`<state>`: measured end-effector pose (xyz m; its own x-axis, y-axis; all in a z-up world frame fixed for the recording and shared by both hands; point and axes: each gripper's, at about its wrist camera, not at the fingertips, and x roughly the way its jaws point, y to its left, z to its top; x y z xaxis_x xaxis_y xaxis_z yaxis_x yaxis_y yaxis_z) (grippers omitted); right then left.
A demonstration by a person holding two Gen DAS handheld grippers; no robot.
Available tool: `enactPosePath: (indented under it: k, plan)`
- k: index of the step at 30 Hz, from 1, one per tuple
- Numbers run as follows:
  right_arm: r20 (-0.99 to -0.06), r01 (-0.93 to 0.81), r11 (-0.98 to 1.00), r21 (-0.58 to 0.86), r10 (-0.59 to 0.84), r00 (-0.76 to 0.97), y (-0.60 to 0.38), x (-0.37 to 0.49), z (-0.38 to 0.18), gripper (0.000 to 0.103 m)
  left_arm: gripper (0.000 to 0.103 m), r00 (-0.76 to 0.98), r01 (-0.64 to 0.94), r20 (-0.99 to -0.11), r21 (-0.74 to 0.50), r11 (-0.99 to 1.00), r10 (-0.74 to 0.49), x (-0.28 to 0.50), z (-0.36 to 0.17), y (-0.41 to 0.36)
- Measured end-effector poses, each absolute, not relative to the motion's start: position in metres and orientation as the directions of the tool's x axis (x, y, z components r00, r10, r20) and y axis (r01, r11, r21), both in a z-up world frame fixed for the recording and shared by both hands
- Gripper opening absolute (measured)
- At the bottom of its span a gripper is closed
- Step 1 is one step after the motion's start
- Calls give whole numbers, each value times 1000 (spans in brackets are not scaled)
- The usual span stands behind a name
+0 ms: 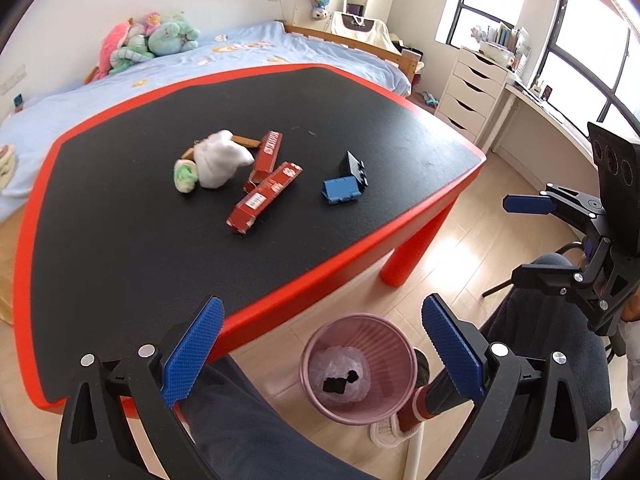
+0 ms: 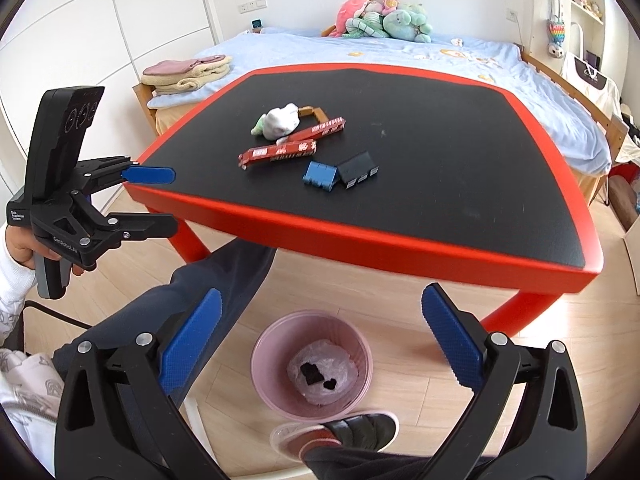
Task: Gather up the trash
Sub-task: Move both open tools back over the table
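Bedroom floor opens between your knees and the red-edged table point(image 1: 360, 248), where the pink bin point(image 2: 312, 364) holds crumpled plastic with dark scraps. Your left gripper point(image 1: 324, 356) and right gripper point(image 2: 320, 344) hover over it, jaws wide and empty. On the table lie white tissue point(image 1: 220, 164), two red cartons point(image 1: 266, 194) and blue and black blocks point(image 2: 340, 172), clustered mid-surface. Your shoe point(image 2: 340, 434) touches the bin's near rim.

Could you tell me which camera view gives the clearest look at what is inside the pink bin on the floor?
The right wrist view: it looks almost straight down into the pink bin, showing crumpled clear plastic with dark bits. The left wrist view also shows the pink bin and its contents, but more obliquely, beside the left gripper.
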<state>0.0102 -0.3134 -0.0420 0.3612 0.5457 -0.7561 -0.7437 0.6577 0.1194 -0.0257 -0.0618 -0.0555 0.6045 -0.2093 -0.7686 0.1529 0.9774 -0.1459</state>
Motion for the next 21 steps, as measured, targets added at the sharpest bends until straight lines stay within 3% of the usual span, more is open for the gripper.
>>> enactPosePath:
  k: [21]
  plan:
    - [-780, -756, 654, 26, 486, 394, -268, 106, -51, 99, 95, 633, 13, -770, -95, 995, -82, 48, -60, 17]
